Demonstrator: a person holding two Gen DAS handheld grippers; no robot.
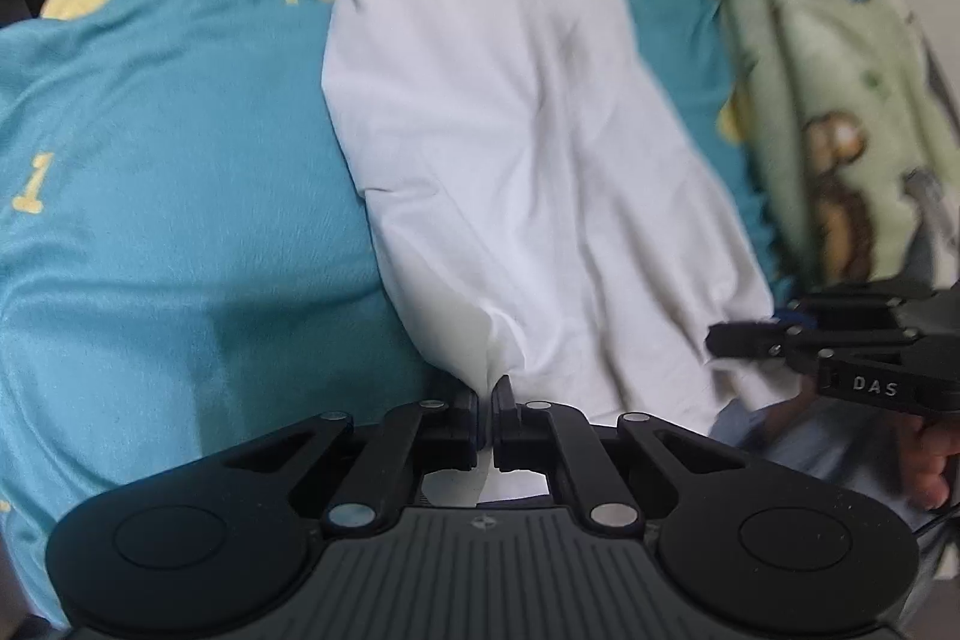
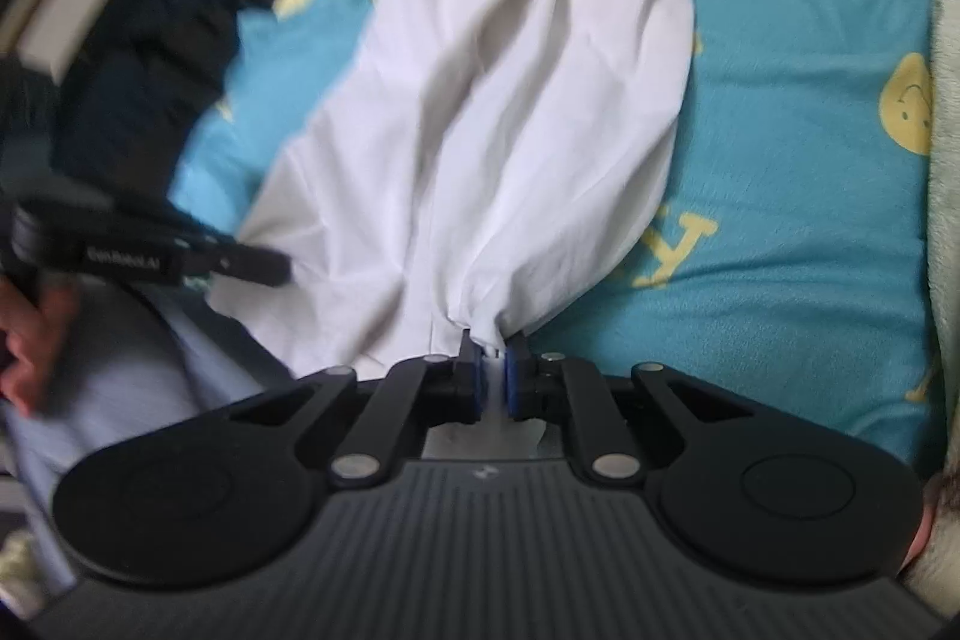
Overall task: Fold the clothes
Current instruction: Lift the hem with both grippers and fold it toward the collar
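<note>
A white garment (image 1: pixel 510 130) lies stretched lengthwise on a teal bedsheet (image 1: pixel 168 196); it also shows in the right wrist view (image 2: pixel 510 112). My left gripper (image 1: pixel 486 388) is shut on the garment's near edge, with cloth bunched between its pads. My right gripper (image 2: pixel 493 349) is shut on another part of the same near edge. The right gripper appears at the right of the left wrist view (image 1: pixel 738 340), and the left gripper at the left of the right wrist view (image 2: pixel 264 268). Both hold the edge a little above the bed.
The teal sheet (image 2: pixel 780 160) has yellow letters and smiley faces. A pale green fleece blanket with animal prints (image 1: pixel 828 70) lies along the bed's right side. Dark furniture (image 2: pixel 120 10) stands past the bed's left edge. The person's light blue clothing (image 2: pixel 120 370) is near.
</note>
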